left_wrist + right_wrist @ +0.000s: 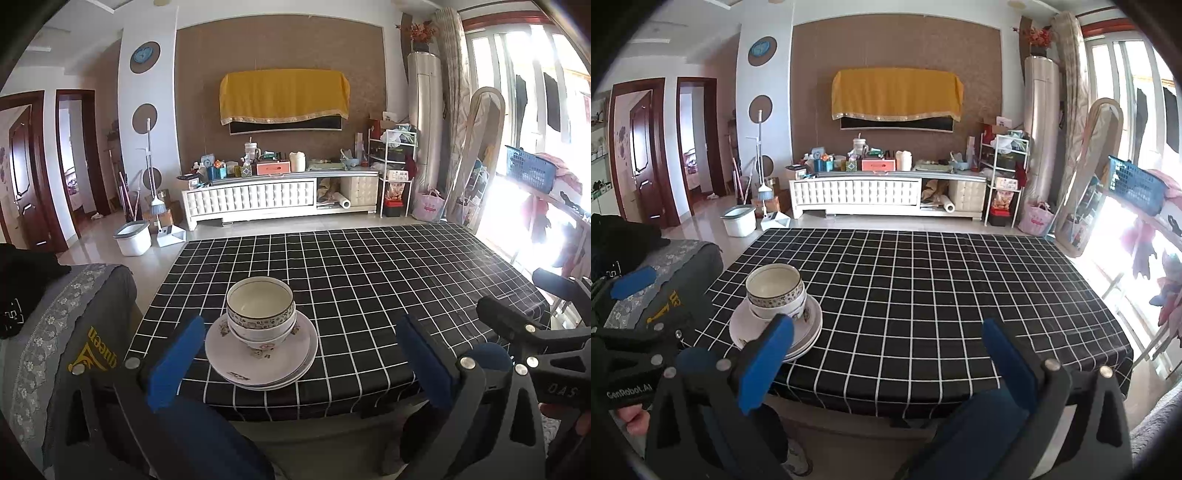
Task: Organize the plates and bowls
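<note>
While the left gripper point(301, 354) hangs short of the near edge of the black, white-gridded tablecloth point(369, 280), its blue-padded fingers point(173, 363) stand spread wide with nothing between them. In the left wrist view the nested patterned ceramic bowls point(260, 308) sit centred on the stack of white floral plates point(258, 360) near the near left corner, a compact pile that judging by its tidiness is already gathered. This view also catches the right gripper's black frame at the far right.

From the right wrist view, the right gripper point(892, 354) is likewise spread and empty, well right of the pile; its left finger point(768, 363) partly covers the plates' near rim. Only here do the bare right half of the cloth and a fingertip of the holding hand point(633, 417) show.
</note>
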Available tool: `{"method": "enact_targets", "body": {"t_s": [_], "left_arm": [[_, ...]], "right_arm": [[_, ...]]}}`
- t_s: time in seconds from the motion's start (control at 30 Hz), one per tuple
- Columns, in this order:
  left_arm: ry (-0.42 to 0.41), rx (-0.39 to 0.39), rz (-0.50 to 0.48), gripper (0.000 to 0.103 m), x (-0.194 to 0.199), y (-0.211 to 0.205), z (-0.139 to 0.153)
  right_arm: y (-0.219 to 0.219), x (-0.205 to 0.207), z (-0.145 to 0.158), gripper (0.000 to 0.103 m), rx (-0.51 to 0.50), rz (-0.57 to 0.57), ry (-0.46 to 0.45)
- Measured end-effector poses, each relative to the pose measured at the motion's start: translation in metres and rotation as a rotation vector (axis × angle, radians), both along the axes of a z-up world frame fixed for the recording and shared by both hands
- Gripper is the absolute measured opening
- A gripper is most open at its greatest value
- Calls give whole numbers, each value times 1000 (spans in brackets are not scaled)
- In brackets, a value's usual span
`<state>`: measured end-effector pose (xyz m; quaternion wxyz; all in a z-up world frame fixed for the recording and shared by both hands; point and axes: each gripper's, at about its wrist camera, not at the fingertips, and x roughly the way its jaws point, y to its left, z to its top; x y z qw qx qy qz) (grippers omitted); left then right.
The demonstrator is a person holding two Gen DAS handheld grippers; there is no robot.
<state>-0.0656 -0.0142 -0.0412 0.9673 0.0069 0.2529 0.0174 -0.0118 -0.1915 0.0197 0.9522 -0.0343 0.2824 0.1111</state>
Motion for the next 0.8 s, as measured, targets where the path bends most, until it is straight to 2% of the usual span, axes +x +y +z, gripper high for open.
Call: {"method": "enact_targets", "body": {"t_s": [0.6,0.8], "left_arm": [[18,-10,-10,102,-4,-1,0],[16,-10,-9,102,-7,0,0]], "right_arm": [[-2,5,-3,103,25,30,43],[0,2,-4,103,0,18,34]]}}
